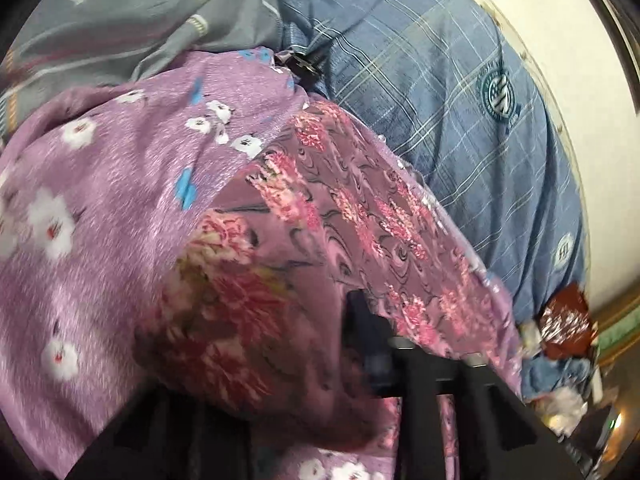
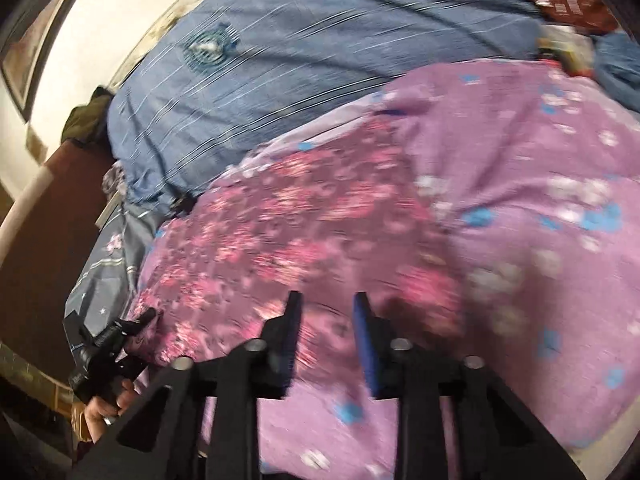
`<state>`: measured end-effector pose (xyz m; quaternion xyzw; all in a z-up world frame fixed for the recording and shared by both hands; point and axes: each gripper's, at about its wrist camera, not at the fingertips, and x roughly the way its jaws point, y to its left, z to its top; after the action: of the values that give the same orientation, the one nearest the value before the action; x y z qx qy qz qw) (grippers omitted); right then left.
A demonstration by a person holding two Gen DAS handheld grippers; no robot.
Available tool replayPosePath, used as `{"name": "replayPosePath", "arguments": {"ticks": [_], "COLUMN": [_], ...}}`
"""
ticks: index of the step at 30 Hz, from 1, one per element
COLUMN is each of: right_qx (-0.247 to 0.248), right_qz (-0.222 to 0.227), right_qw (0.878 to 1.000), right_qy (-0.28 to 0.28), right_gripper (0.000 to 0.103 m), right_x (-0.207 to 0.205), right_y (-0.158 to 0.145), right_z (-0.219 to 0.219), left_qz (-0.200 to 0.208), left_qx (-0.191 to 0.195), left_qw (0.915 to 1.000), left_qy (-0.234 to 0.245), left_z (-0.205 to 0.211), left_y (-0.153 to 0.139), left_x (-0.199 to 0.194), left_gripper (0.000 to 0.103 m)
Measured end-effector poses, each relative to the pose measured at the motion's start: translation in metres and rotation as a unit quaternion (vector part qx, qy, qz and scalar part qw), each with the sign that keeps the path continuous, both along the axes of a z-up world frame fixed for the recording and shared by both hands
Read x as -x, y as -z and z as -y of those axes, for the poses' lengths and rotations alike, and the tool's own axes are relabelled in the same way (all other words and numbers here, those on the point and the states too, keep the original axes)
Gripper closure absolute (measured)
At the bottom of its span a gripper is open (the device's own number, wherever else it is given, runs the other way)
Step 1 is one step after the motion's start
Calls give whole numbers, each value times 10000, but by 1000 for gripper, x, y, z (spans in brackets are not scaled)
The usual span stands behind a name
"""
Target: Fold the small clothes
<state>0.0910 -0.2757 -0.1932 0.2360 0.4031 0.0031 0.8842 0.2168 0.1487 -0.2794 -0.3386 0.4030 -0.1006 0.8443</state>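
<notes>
Mauve cloth with pink blossom print (image 2: 288, 216) lies spread on the lilac sheet with white and blue flowers (image 2: 520, 152), and you're mid-fold by my reading. Your left gripper (image 1: 360, 344) is buried in that garment's near edge; one dark finger (image 1: 362, 320) shows, the other is hidden under fabric, so I cannot tell if it's clamped. Your right gripper (image 2: 326, 312) hovers just over the cloth's near edge, fingers apart, nothing between them. Next, I'd say, you bite that hem with the right and carry both corners toward the blue plaid quilt (image 2: 300, 60) at the bed's far side.
</notes>
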Motion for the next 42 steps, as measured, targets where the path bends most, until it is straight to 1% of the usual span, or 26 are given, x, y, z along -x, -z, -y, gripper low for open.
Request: {"name": "replayPosePath", "arguments": {"ticks": [1,3,4,5,6,7,8,9,11,12,13,14,15,16,17,18,19,22,26,32,35,42], "right_qx": [-23,-51,-20,20,-9,-35,-28,24,29,-87,-216,-255,-138,10,92,209,298,730,1158,1675,1778,1771], "right_qz": [-104,-488,-490,-233,-170,-114,17,229,477,457,292,-70,-444,-409,-333,-410,-366,-243,10,349,444,543], "right_qw": [9999,9987,9987,9997,9998,9998,9999,9996,9984,9980,9977,9972,9963,9972,9978,9972,9966,9948,9913,9840,9822,9826], "right_qy": [-81,-149,-121,-90,-130,-139,-135,-171,-302,-419,-567,-703,-724,-628,-558,-593,-676,-661,-633,-495,-405,-133], "right_gripper": [82,82,82,85,82,83,83,83,81,79,79,80,82,85,85,82,79,79,79,79,79,79], "right_x": [-11,-34,-37,-34,-33,-34,-34,-35,-42,-51,-62,-75,-85,-86,-84,-83,-80,-71,-58,-46,-41,-28], "right_y": [9,39,47,44,42,38,32,25,15,16,23,37,50,53,48,42,37,27,12,-6,-11,-19], "right_z": [-5,-13,-14,-15,-16,-17,-19,-23,-32,-40,-47,-54,-61,-65,-67,-71,-74,-78,-74,-68,-61,-34], "left_qz": [-8,-43,-58,-75,-84,-116,-107,-61,109,166,241,299,370,446,521,582,654,813,962,1148,1268,1413], "left_qx": [28,186,266,301,329,407,491,483,300,119,-116,-208,-321,-481,-613,-692,-788,-1081,-1234,-1436,-1561,-1643], "left_qw": [10000,9998,9996,9995,9994,9991,9987,9987,9992,9994,9993,9990,9985,9976,9966,9958,9947,9908,9876,9827,9790,9747], "left_qy": [-7,-44,-68,-94,-101,-87,-113,-161,-255,-271,-274,-268,-260,-234,-191,-161,-128,-30,90,230,322,554], "left_z": [-1,-3,-4,-3,-3,-2,-1,-2,3,7,12,15,19,23,28,31,36,50,59,80,94,125], "left_y": [1,4,5,6,7,10,12,12,6,3,-1,-4,-9,-14,-18,-23,-28,-43,-65,-89,-101,-120], "left_x": [-1,-4,-5,-8,-9,-11,-12,-11,-8,-7,-6,-3,-1,1,3,6,9,13,25,36,43,52], "left_gripper": [85,85,84,80,68,60,60,61,72,86,88,88,89,90,90,90,90,90,90,90,90,90]}}
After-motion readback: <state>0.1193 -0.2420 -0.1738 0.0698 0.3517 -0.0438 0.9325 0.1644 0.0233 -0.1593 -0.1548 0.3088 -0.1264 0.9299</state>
